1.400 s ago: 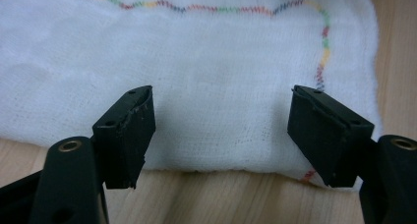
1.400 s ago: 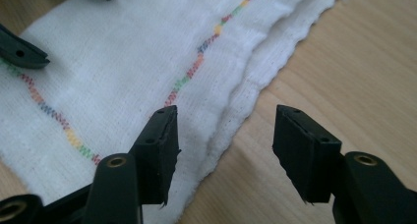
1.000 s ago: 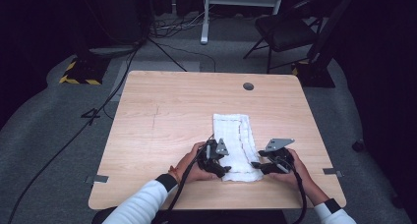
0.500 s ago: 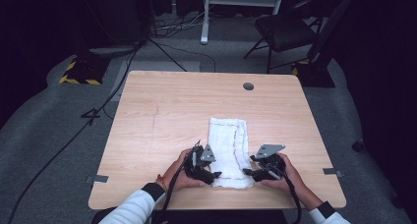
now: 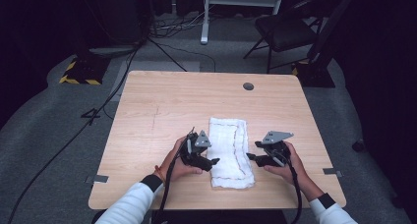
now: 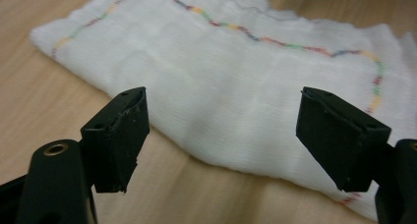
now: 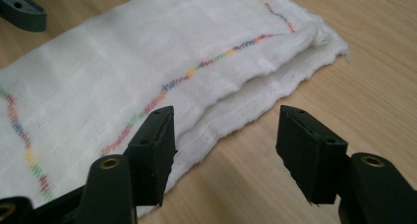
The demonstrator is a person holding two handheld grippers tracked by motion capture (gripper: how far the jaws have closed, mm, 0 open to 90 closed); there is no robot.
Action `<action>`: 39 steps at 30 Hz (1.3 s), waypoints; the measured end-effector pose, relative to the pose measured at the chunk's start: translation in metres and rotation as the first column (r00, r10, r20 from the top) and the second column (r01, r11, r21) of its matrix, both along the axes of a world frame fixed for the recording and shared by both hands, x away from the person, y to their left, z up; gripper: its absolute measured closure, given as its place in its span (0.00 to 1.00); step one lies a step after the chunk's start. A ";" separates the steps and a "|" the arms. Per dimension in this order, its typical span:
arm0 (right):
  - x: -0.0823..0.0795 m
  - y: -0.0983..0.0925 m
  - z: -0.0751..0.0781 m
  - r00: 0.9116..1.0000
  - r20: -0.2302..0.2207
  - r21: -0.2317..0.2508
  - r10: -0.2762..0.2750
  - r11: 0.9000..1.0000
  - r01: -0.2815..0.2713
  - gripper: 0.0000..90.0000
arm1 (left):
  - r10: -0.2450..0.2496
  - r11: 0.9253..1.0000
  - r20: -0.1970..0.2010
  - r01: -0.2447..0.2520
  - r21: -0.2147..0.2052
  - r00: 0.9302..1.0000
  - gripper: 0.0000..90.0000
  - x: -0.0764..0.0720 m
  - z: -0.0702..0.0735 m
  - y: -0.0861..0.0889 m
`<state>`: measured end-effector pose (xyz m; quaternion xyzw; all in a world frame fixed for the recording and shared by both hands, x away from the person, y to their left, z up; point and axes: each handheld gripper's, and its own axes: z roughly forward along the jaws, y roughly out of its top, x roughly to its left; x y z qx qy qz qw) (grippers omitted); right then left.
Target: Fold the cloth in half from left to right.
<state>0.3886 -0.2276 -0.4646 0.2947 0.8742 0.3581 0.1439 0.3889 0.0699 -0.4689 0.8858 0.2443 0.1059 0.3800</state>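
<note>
Pale wooden surface (image 5: 162,111), dark room behind. Folded white towel (image 5: 228,150) lying lengthwise between left tool (image 5: 210,161) and right tool (image 5: 250,156); both open, empty, equally near.

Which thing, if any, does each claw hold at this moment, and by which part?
Nothing is held. The left claw and the right claw both stand open beside the folded white cloth, their pads off it.

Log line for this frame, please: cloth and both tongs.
cloth: folded, flat on table | left tongs: open, just opened wider, nothing gripped | right tongs: open at cloth edge, nothing gripped
</note>
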 end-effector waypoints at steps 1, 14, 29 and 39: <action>0.005 0.001 0.001 1.000 -0.004 0.008 -0.004 1.000 0.004 0.45 | 0.008 1.000 0.003 -0.008 0.002 1.000 0.23 0.006 0.001 0.001; 0.070 0.021 0.004 0.997 0.016 -0.007 -0.071 0.997 0.071 0.49 | 0.150 0.988 0.009 -0.150 0.022 0.989 0.26 0.084 -0.003 -0.008; 0.122 0.032 -0.021 0.987 -0.067 -0.042 -0.147 0.989 0.145 0.46 | 0.232 0.971 -0.058 -0.227 0.075 0.971 0.24 0.122 -0.021 -0.022; 0.129 0.029 -0.023 0.987 -0.120 -0.004 -0.106 0.994 0.106 0.62 | 0.223 0.975 -0.091 -0.221 0.036 0.971 0.20 0.126 -0.029 -0.018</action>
